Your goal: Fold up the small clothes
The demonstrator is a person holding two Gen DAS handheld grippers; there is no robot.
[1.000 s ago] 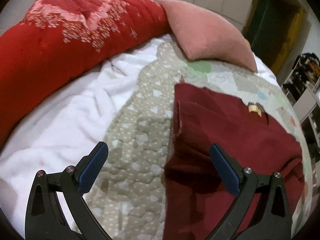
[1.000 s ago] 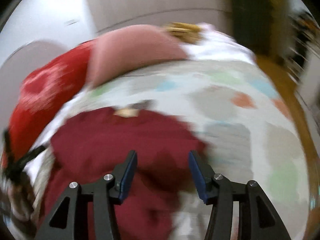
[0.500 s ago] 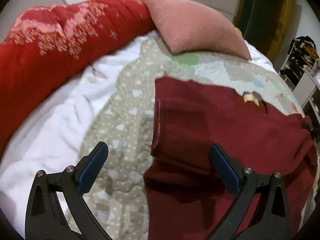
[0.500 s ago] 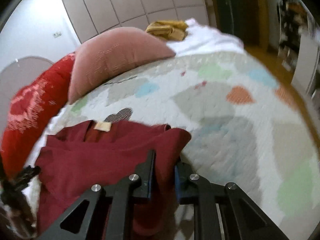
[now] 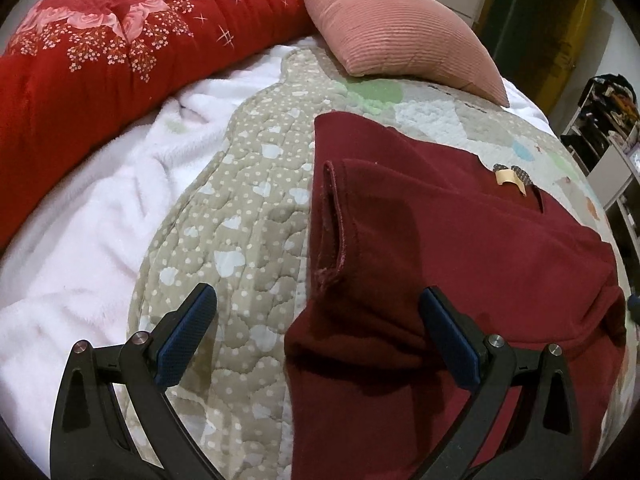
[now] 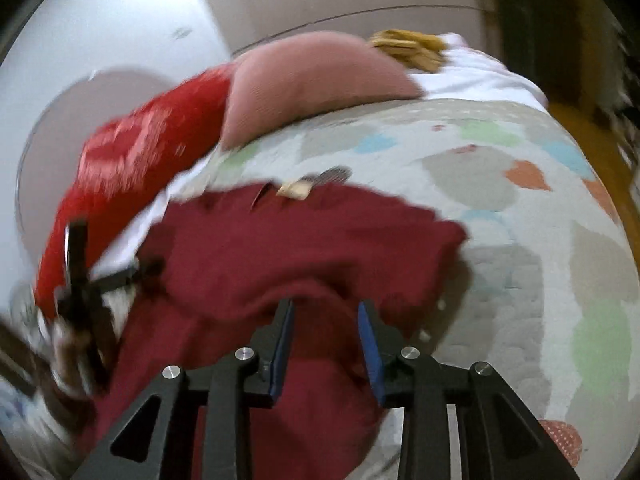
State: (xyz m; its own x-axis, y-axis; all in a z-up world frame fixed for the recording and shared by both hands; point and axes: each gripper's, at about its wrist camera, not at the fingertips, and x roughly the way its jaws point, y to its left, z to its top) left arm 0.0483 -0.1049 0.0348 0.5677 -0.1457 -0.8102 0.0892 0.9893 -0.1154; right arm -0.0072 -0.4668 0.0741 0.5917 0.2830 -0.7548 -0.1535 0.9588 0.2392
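While left view sharp, yellow cloth (image 6: 408, 49) right-view only

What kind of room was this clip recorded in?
Most likely a bedroom: the dark red garment lies on a quilted bedspread, with a pink cushion and a red floral comforter behind it, and cluttered shelves stand off to the side.

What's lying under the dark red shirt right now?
The shirt lies on a patchwork quilt that shows around its edges. Anything between shirt and quilt is covered, so I cannot tell.
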